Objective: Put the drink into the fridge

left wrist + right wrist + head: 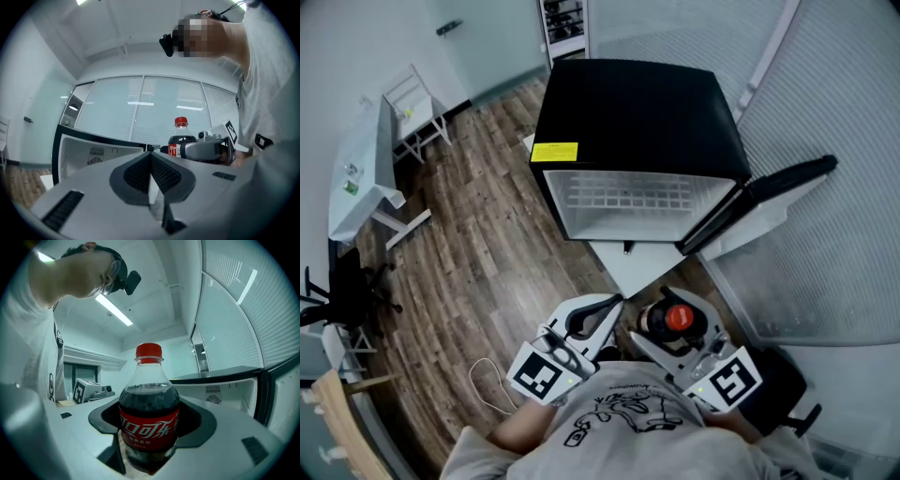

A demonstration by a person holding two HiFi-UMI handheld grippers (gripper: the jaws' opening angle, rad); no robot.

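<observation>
As seen along the right gripper [149, 451]: jaws spread to bottle width and clamped on the lower body of a cola bottle [149, 413], one jaw on each side, at and below the red label. Bottle upright, red cap [148, 351] on, dark drink up to the shoulder.

Along the left gripper [151, 176]: jaws brought fully together, ribbed pads [164, 174] touching face to face, gripping no object. Beyond its tip, the right gripper and its bottle just to the side.

From the head view: both grippers held low and close to the person's white shirt [619, 417], side by side, left tip near the bottle but apart from it. Directly ahead, a black mini fridge [628, 112] on the wood floor [478, 253], door [769, 192] swung open to the right, white interior with a wire shelf [623, 195] exposed. Bottle outside the fridge, in front of the open compartment, near its lower edge.
</observation>
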